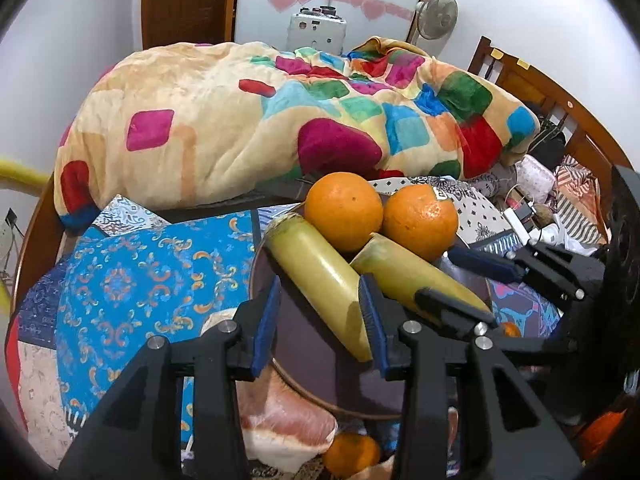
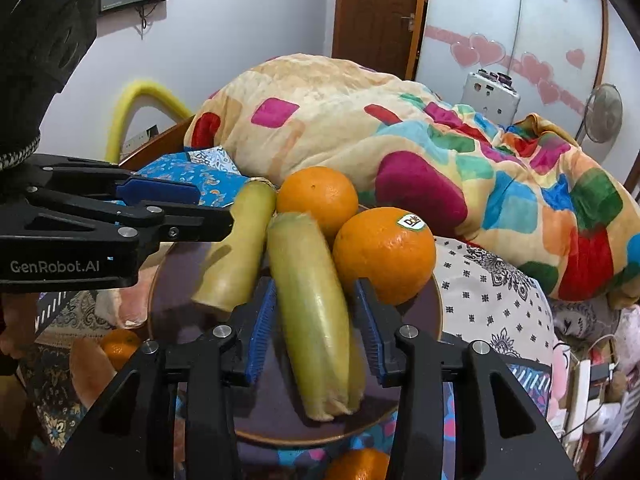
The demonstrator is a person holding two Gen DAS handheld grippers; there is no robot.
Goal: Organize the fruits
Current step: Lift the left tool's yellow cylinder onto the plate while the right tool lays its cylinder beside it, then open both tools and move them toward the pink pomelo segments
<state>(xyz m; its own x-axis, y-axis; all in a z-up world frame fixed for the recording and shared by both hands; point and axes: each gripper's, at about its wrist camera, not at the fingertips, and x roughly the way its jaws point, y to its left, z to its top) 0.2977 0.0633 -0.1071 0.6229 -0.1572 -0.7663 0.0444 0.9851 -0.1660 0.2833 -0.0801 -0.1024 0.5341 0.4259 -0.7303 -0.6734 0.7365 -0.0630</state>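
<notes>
A dark round plate (image 1: 304, 364) (image 2: 192, 292) on the bed holds two oranges (image 1: 344, 210) (image 1: 420, 220) and two yellow-green bananas. My left gripper (image 1: 320, 316) is open, its blue pads either side of the left banana (image 1: 320, 264) without closing on it. My right gripper (image 2: 316, 320) is open around the right banana (image 2: 312, 312) (image 1: 404, 276), pads apart from its sides. The orange with the sticker (image 2: 384, 254) sits just right of it; the other orange (image 2: 318, 196) and the left banana (image 2: 240, 248) lie behind.
A colourful patchwork blanket (image 1: 248, 120) is heaped behind the plate. More oranges lie below the plate's front edge (image 1: 352, 454) (image 2: 118, 346). A wooden headboard (image 1: 532, 80) and clutter with cables (image 1: 532, 220) stand right. A blue patterned sheet (image 1: 140, 280) lies left.
</notes>
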